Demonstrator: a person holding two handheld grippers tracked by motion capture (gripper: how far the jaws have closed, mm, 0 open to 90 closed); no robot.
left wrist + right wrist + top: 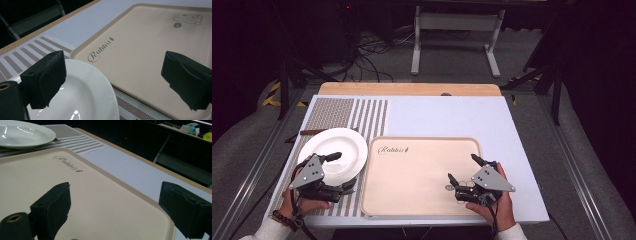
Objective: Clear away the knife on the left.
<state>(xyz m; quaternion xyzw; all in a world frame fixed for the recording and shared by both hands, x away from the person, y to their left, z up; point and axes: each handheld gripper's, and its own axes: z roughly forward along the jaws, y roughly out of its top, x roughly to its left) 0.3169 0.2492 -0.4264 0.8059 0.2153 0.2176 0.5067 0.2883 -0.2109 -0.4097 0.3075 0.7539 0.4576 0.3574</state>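
Plate [333,151], white and bare, sat on the striped mat [362,117] at the left of the desk [452,112], just beside the beige tray [422,175]. From the high view I saw my left tool [343,171] over the plate's near right rim, with its jaws spread and nothing between them, and my right tool [462,169] over the tray's right part, jaws spread wide too and holding nothing. My left tool's view showed what the high view blurred: the word "Rabbit" printed on the tray, a small bear drawing at its far corner, and fine ridges round the plate's rim [105,87]. My right tool's view showed the tray's raised edge [140,195] and the plate [22,133] beyond it. The tray held nothing.
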